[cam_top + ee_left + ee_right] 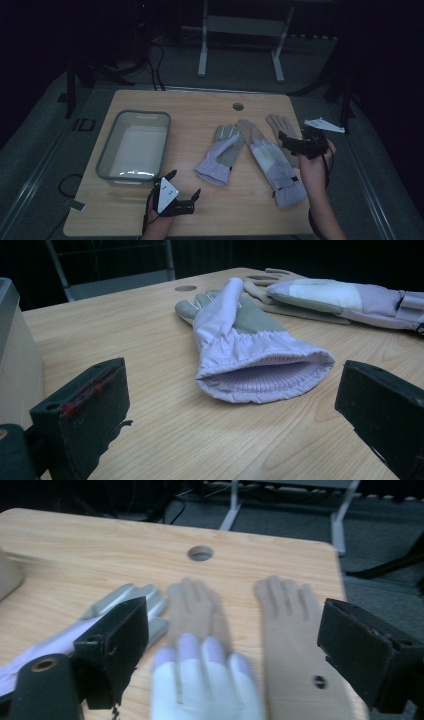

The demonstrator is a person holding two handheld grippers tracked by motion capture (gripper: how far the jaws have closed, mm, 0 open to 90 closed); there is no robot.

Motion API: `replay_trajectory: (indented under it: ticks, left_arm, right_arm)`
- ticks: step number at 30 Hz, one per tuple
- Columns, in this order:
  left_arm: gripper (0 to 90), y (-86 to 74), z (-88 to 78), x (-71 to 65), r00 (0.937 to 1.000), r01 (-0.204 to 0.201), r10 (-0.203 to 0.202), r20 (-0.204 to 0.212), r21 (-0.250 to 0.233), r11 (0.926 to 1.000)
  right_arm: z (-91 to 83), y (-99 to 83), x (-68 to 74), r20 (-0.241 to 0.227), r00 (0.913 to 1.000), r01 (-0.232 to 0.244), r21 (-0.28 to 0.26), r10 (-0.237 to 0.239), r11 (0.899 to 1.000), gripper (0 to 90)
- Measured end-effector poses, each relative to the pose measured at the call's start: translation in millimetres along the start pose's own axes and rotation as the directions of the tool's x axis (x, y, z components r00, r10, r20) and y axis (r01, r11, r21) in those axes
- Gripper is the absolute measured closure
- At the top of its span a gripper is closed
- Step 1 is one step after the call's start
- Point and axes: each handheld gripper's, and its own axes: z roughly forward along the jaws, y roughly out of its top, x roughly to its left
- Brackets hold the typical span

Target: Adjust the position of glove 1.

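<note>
A: Where, from the tub (107, 150)?

B: Lilac glove (220, 155) flat on the table (150, 100), just right of the tub and apart from it; long axis from near edge to far, fingers away and tipped a little farther from the tub, cuff toward the person.

A: And from the jaws?

B: Straight ahead of the left gripper (185, 183), which sits off the tub's near right corner; in the left gripper view, cuff mouth of that glove (250, 340) gaping toward the camera, between the two jaws but beyond their tips; nearer this gripper than the other.

A: Jaws?

B: Spread wide, nothing between them, touching nothing; low over the wood.

A: Farther out?

B: Second lilac glove (275, 167), farther from the tub than the first, fingers slanting back toward the tub side, cuff nearest the person; beyond it a tan glove (280, 125), farthest from the tub, fingers toward the far edge.

A: Right side?

B: Right gripper (300, 145) above the outer edge of that pair; in the right gripper view, jaws released and wide, straddling the pale fingertips (205, 655) and the tan glove (295, 645) from above; contact impossible to tell, nothing clamped.

A: So the next move?

B: Probably forward onto the cuff for the left, then a pinch on its upper lip.
</note>
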Motion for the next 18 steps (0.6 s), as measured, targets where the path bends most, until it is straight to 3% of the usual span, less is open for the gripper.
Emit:
replay_trajectory:
  ticks: [11, 18]
  left_arm:
    - [1.3, 0.3, 0.6, -0.2, 1.0000, -0.003, 0.003, 0.000, 0.006, 1.0000]
    - [1.3, 0.2, 0.1, 0.5, 1.0000, -0.001, 0.001, 0.002, 0.002, 1.0000]
  right_arm:
    - [24.7, 8.9, 56.8, -0.120, 0.9928, 0.008, 0.035, -0.004, 0.999, 10.3]
    - [52.5, 1.5, 98.3, -0.175, 0.9830, 0.076, 0.105, -0.057, 0.992, 10.4]
